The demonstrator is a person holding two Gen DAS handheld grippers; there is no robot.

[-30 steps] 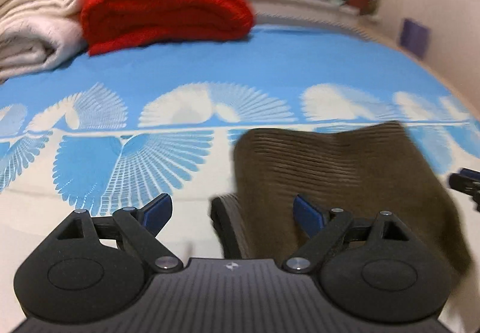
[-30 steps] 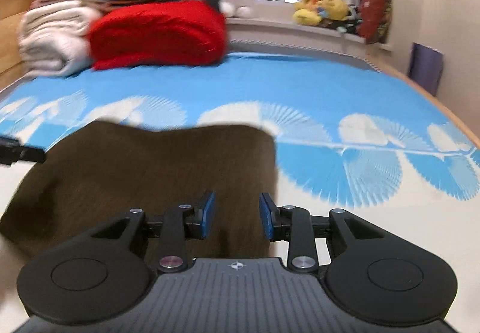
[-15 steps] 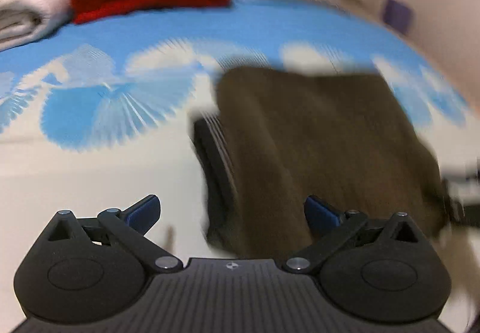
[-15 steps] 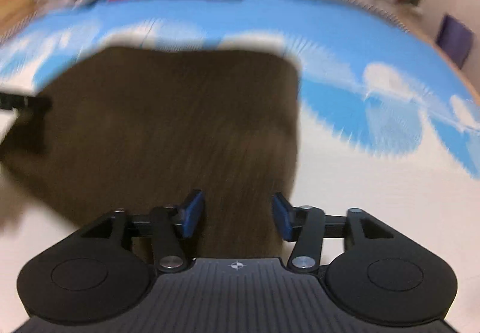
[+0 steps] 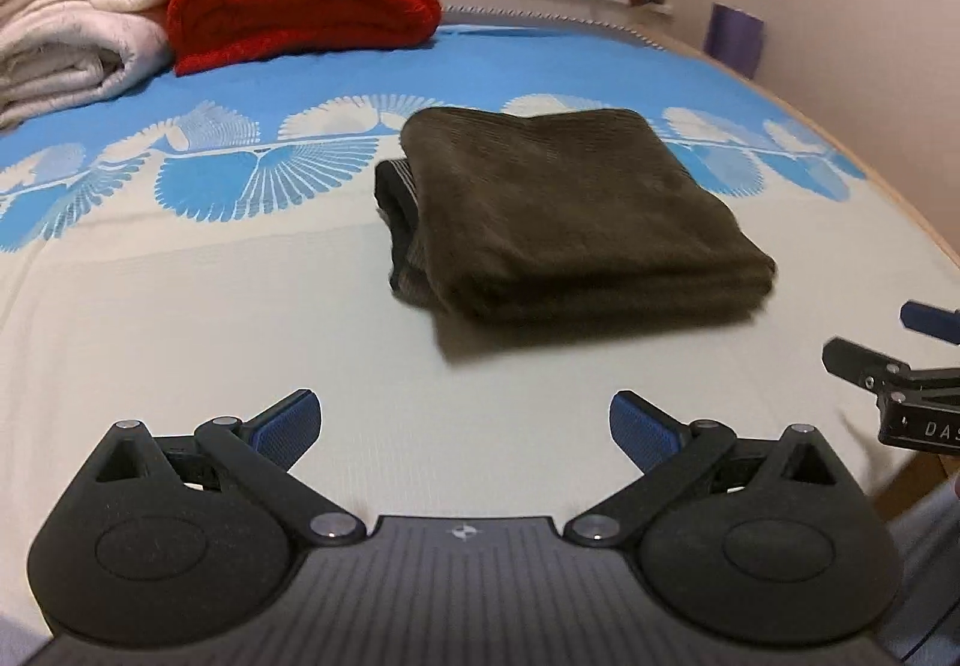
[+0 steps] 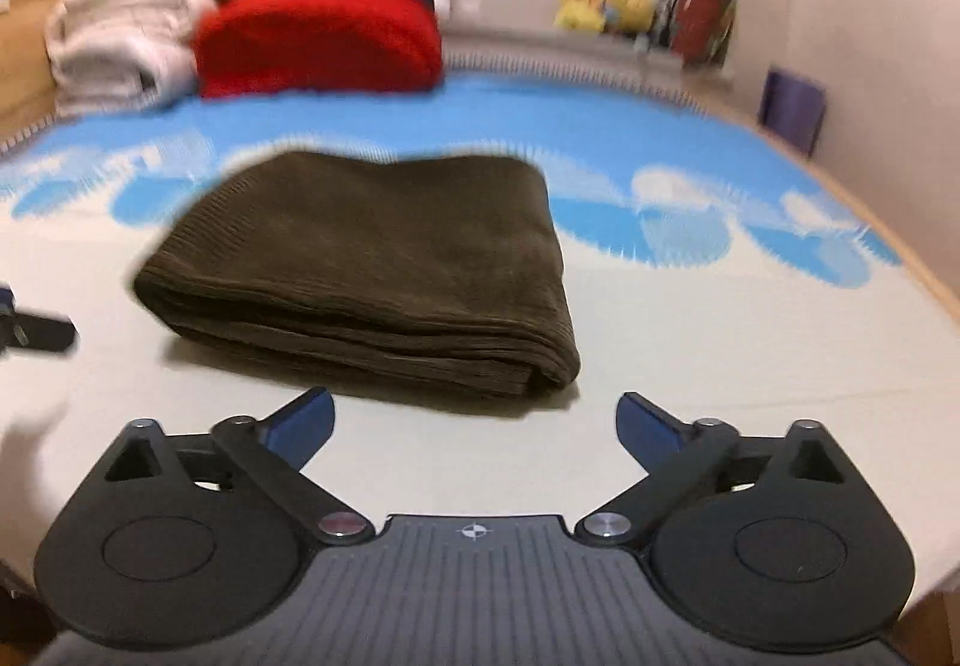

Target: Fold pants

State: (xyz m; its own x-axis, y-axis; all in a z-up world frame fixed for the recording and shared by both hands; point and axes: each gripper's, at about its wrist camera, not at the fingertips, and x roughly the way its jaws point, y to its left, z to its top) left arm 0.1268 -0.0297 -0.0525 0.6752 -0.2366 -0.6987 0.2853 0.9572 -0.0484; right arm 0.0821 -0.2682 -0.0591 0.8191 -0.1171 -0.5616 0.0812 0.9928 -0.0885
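Note:
The brown corduroy pants (image 5: 564,210) lie folded into a compact rectangle on the bed, also in the right wrist view (image 6: 372,270). A dark waistband sticks out at the left side of the fold (image 5: 393,204). My left gripper (image 5: 465,426) is open and empty, pulled back from the pants' near edge. My right gripper (image 6: 474,423) is open and empty, just short of the pants' near right corner. The right gripper's tip shows at the right edge of the left wrist view (image 5: 900,372).
The bed cover (image 5: 180,306) is cream near me and blue with a white fan pattern further off. A folded red blanket (image 5: 300,0) and white blankets (image 5: 72,30) are stacked at the far left. A wall (image 5: 840,6) runs along the right.
Both grippers have let go of the pants and pulled back toward me. The right gripper has opened wide. The pants now lie flat and folded.

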